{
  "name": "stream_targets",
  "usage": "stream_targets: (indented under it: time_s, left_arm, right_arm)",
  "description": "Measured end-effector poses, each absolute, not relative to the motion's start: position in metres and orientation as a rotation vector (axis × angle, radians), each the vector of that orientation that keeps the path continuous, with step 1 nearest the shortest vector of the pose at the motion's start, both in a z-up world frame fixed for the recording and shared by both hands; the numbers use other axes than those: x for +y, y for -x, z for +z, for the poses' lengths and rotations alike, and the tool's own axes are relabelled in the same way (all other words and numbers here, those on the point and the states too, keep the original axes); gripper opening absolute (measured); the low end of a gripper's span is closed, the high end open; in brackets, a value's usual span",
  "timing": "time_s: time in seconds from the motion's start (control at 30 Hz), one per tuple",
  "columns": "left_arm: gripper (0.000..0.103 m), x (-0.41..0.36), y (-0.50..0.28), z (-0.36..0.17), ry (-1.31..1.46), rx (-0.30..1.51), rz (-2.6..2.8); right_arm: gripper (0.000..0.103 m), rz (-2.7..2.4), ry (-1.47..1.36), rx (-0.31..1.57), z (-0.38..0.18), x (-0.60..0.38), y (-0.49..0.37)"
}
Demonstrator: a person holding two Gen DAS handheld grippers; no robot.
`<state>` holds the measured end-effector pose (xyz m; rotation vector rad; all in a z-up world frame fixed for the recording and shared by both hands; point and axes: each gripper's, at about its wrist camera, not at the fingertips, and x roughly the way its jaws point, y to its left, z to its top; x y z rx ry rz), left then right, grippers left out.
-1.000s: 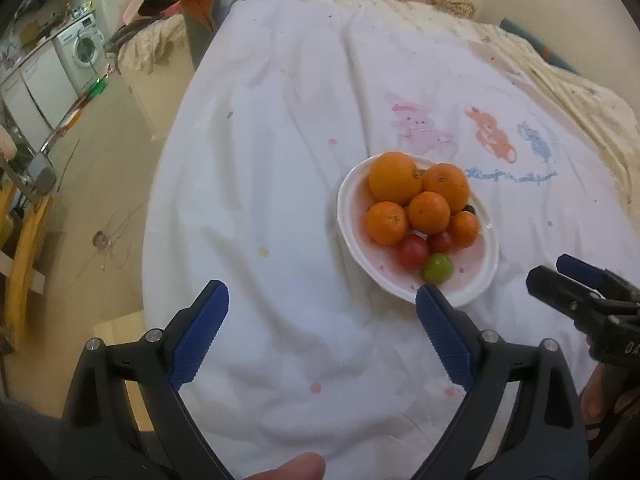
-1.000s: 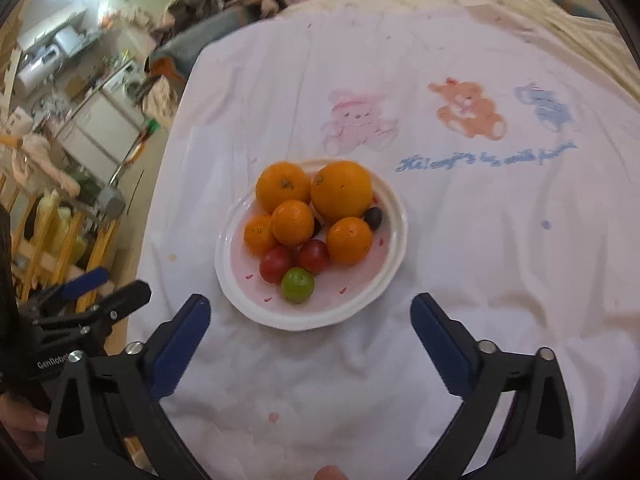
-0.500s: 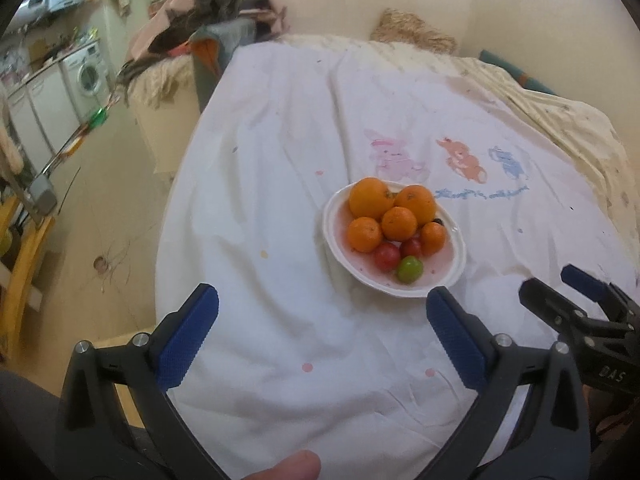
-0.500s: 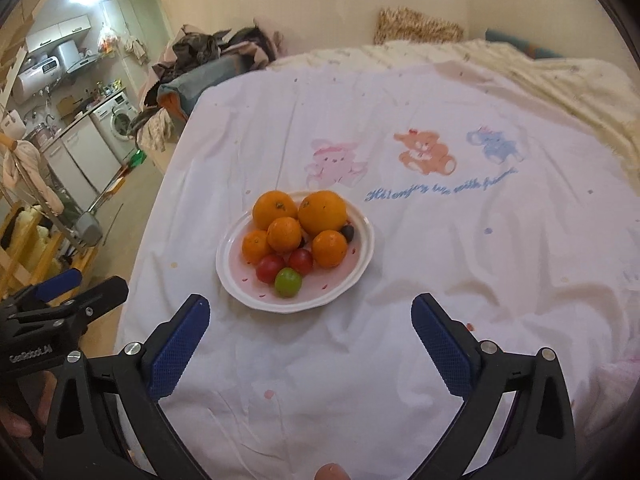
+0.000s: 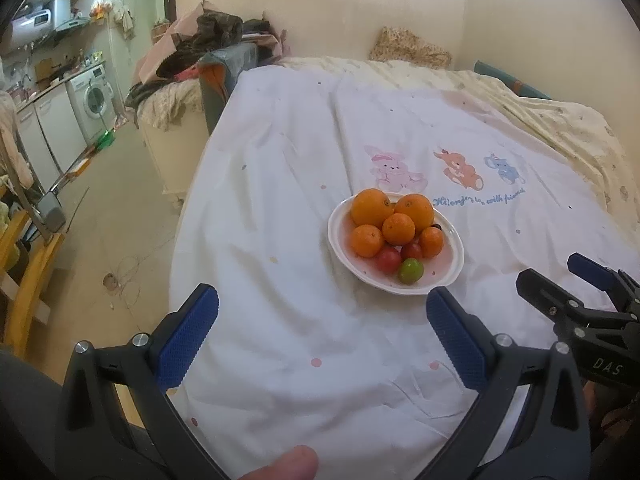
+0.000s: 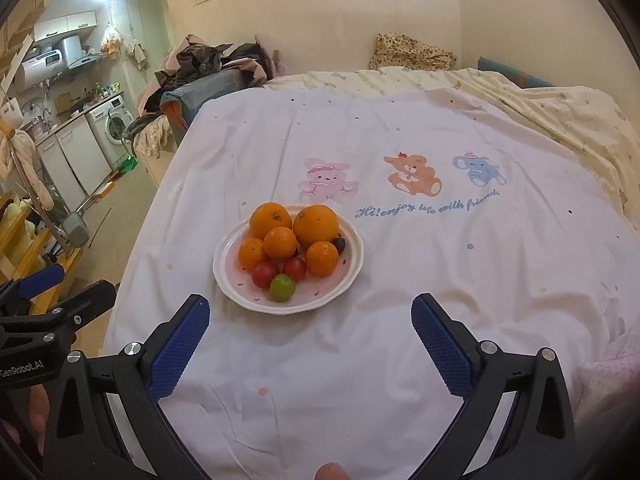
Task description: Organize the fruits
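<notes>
Nearest, left gripper [image 5: 322,320] and right gripper [image 6: 310,322] both spread wide over the white sheet [image 6: 400,340], nothing between the blue pads; left jaws just finished opening, likely readied for a pick. Just beyond, white plate [image 6: 228,280] holding all the fruit: green tomato [image 6: 282,287] and two red tomatoes [image 6: 265,273] at the near rim, five oranges [image 6: 315,225] heaped behind, a dark plum [image 6: 339,245] tucked beside them. Farther off, cartoon animals [image 6: 414,174] printed on the sheet. Compared with a second ago: both grippers pulled back and raised, plate smaller in view, more room and wall visible; fruit unmoved.
</notes>
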<state>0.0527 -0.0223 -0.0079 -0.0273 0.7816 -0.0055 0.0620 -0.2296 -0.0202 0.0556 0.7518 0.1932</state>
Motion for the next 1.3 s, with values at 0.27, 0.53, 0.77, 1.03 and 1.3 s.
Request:
stream_targets:
  time_s: [0.27,0.53,0.77,1.03,1.3]
  left_arm:
    - [0.103,-0.02,-0.056,-0.011,0.05,0.8,-0.006]
    - [0.103,-0.018,-0.056,-0.012,0.06,0.809,-0.003]
    - [0.103,-0.017,-0.056,-0.012,0.063,0.81,-0.006]
    - [0.103,-0.017,-0.058,-0.014,0.069,0.816,-0.005]
    - [0.103,-0.016,-0.058,-0.018,0.074,0.84,0.0]
  right_arm:
    - [0.103,0.184,-0.05,0.745,-0.021,-0.23,-0.06]
    - [0.103,0.183,-0.058,0.748,-0.022,-0.23,-0.06]
    - [0.103,0.181,-0.058,0.749,-0.021,-0.231,-0.06]
    - [0.103,0.173,-0.065,0.752,-0.021,-0.231,-0.058]
    - [0.103,0.175,-0.065,0.753,-0.021,-0.231,-0.058]
